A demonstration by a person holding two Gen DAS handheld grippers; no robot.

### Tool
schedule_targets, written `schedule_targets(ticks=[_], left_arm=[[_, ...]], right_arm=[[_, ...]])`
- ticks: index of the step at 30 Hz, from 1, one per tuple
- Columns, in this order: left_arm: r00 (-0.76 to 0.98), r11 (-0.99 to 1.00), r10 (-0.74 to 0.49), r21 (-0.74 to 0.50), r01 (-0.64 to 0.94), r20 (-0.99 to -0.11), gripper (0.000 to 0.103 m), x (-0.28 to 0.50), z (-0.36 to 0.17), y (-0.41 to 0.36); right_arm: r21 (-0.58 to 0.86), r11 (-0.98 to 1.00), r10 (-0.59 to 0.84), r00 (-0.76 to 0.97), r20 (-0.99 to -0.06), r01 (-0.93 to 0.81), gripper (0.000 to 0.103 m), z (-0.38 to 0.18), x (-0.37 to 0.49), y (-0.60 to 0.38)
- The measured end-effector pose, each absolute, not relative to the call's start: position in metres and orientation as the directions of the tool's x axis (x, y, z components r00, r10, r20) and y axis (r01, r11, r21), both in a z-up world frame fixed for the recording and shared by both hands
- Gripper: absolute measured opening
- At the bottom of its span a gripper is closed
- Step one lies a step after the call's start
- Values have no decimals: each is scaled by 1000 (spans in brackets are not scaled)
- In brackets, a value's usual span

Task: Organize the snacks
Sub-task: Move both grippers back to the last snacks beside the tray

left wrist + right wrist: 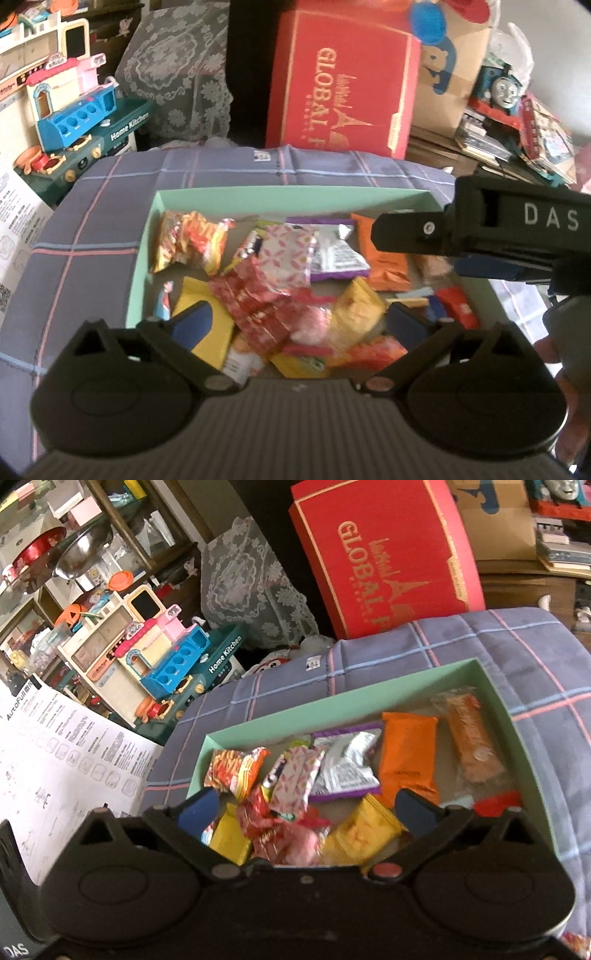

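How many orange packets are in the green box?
2 plainly orange. The solid orange packet lies at the back beside the silver one; the clear-wrapped orange snack lies to its right. Others may hide under the pile.

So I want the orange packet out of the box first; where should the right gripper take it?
Take the orange packet across its narrow width near the near end, coming from above. It lies flat with bare box floor on its right, though the silver-and-purple packet crowds its left edge, leaving less room for fingers there.
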State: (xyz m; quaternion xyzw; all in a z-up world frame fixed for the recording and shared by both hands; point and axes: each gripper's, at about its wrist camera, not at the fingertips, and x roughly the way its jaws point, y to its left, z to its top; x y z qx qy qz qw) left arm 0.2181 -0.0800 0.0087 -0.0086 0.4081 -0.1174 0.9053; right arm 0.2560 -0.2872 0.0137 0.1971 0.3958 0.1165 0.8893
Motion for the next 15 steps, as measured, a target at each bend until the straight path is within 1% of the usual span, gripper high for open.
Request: schedule_targets(ticks=[8, 15], left_arm=[[635, 957, -258, -101, 273, -728, 103, 174, 18, -107], [595, 932, -298, -92, 351, -746, 103, 138, 3, -140]], right_arm=[[455, 890, 345, 678, -649, -16, 103, 15, 206, -323], [451, 891, 296, 684, -667, 54, 103, 1, 162, -369]])
